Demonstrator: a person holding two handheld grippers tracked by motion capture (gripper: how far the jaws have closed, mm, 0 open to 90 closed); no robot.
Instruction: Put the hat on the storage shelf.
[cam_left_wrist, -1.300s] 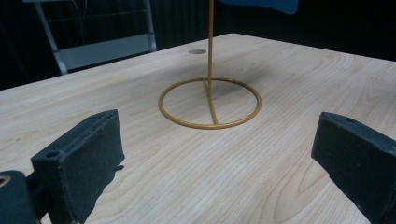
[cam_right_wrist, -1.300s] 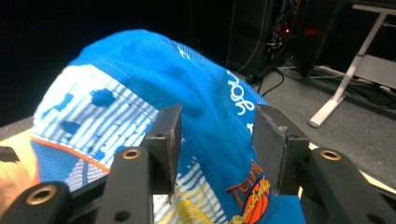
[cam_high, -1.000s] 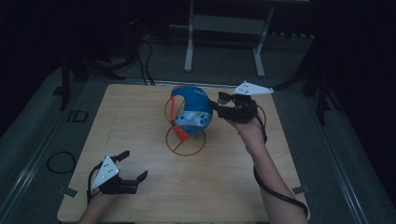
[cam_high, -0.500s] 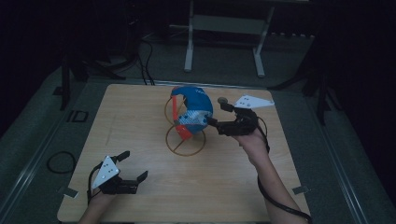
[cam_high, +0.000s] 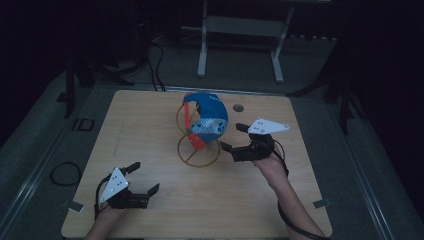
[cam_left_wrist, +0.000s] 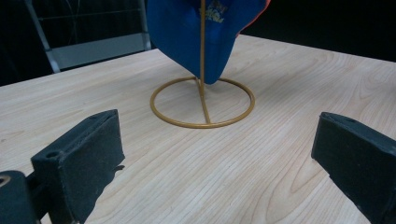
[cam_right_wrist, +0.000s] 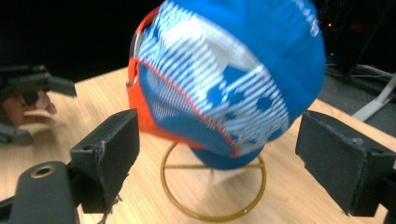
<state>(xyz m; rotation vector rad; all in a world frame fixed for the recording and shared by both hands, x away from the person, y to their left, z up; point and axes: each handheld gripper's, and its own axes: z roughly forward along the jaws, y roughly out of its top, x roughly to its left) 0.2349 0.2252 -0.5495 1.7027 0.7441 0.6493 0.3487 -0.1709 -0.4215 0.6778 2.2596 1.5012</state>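
The left tongs rest wide and empty on the pale wooden desk. Ahead, between both tongs, the blue, white and orange cap hangs on a thin gold wire stand. Just beside it, the right tongs have just been opening, nothing between them.

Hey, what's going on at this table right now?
A person holds a two-jaw gripper in each hand at a wooden table. A blue and orange cap hangs on a gold wire stand. The right gripper sits just beside the cap; its jaws have just been opening and nothing is between them. The left gripper rests open near the table's front edge.
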